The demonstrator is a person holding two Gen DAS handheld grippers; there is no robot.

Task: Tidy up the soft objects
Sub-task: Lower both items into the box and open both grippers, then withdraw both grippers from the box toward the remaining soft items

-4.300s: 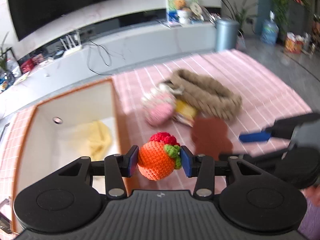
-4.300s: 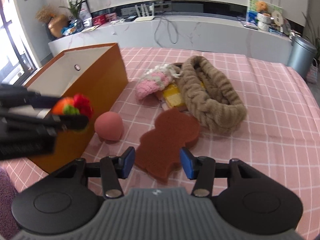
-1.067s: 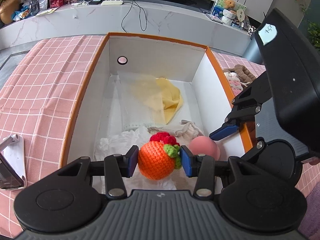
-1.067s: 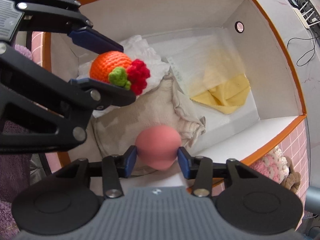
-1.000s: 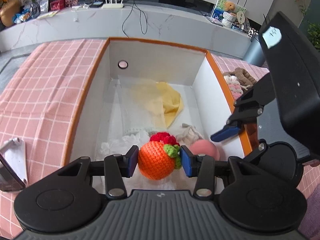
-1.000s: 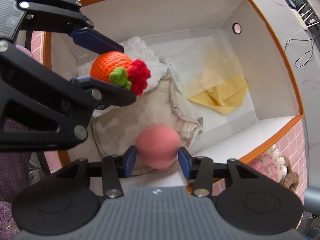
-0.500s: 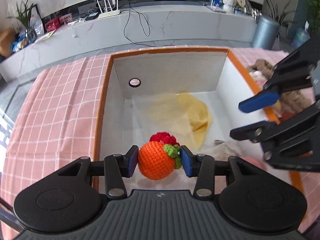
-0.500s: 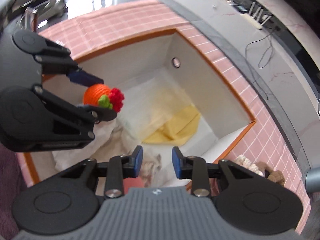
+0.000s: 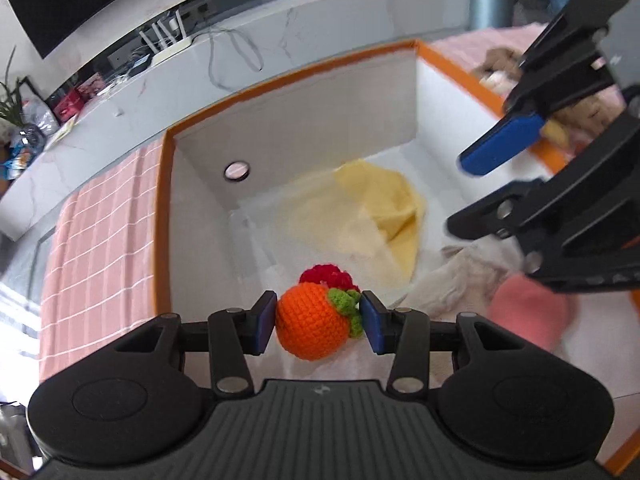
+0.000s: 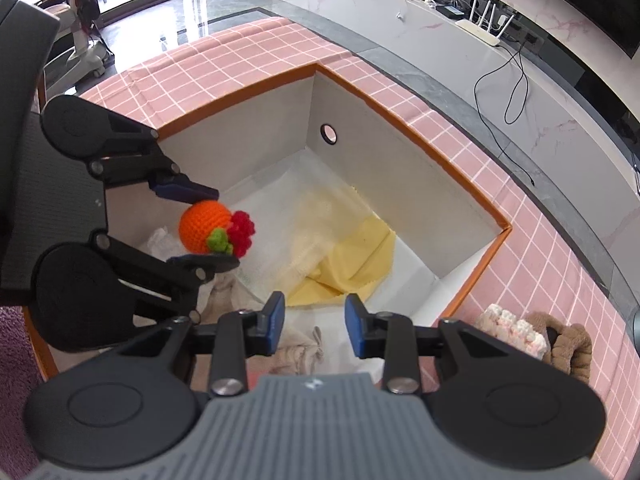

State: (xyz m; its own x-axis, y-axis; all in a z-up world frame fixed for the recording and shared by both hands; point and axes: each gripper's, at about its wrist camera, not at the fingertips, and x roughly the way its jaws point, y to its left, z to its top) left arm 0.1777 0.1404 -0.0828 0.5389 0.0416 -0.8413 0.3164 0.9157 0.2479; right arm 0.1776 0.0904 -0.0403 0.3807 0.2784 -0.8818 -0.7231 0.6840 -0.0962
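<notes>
My left gripper (image 9: 318,322) is shut on an orange crocheted fruit (image 9: 312,326) with a green leaf and red top, held above the inside of the orange-rimmed white box (image 9: 164,216). It also shows in the right wrist view (image 10: 208,230). My right gripper (image 10: 314,326) is open and empty above the box. The pink ball (image 9: 528,314) lies in the box on a beige cloth (image 9: 452,284), below the right gripper. A yellow cloth (image 10: 348,264) lies on the box floor.
The box (image 10: 468,196) stands on a pink checked tablecloth (image 10: 248,56). A pink-white knitted item (image 10: 516,332) and a brown plush basket (image 10: 568,344) lie on the cloth right of the box. A marble counter with cables runs behind.
My right gripper let go of the pink ball into the box, opened and rose. My left gripper still holds the orange fruit over the box.
</notes>
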